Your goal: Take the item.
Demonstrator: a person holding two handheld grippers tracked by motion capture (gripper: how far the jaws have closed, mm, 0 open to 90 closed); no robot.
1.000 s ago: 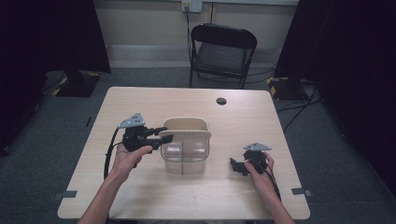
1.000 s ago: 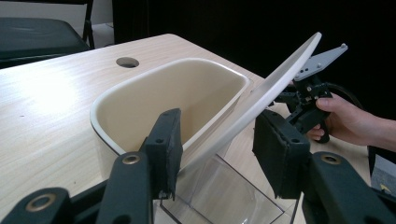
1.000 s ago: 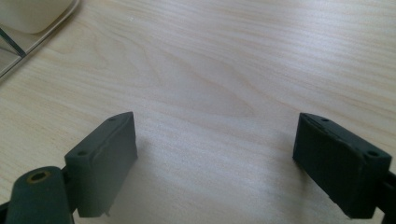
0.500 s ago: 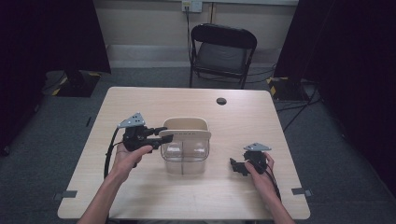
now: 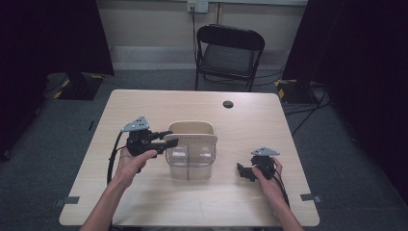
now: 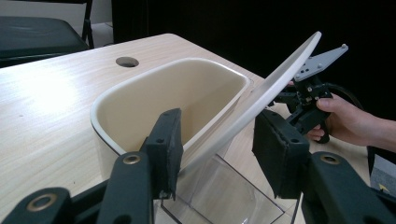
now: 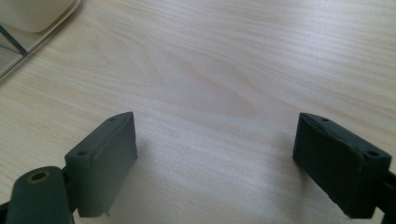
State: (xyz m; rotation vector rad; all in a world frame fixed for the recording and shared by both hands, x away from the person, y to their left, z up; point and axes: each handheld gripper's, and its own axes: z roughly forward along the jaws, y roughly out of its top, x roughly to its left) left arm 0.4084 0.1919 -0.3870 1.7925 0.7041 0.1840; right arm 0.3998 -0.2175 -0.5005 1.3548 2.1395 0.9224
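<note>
A clear plastic box [image 5: 190, 162] stands mid-table with a cream tub [image 5: 190, 128] seated in its top. A cream lid [image 5: 192, 140] leans tilted over the tub's near side. My left gripper [image 5: 168, 138] reaches in from the left. In the left gripper view [image 6: 219, 149] it is shut across the tub's end wall [image 6: 187, 88] and the tilted lid [image 6: 280, 79]; one pad lies on the wall and the other against the lid. My right gripper [image 5: 245, 172] rests low on the table to the box's right. Its jaws are open with bare wood between them [image 7: 215, 154].
A round cable hole [image 5: 228, 104] sits near the table's far edge. A black folding chair [image 5: 230, 50] stands behind the table. The box's corner [image 7: 18, 42] lies to the upper left in the right gripper view. Cables trail from both grippers toward the near edge.
</note>
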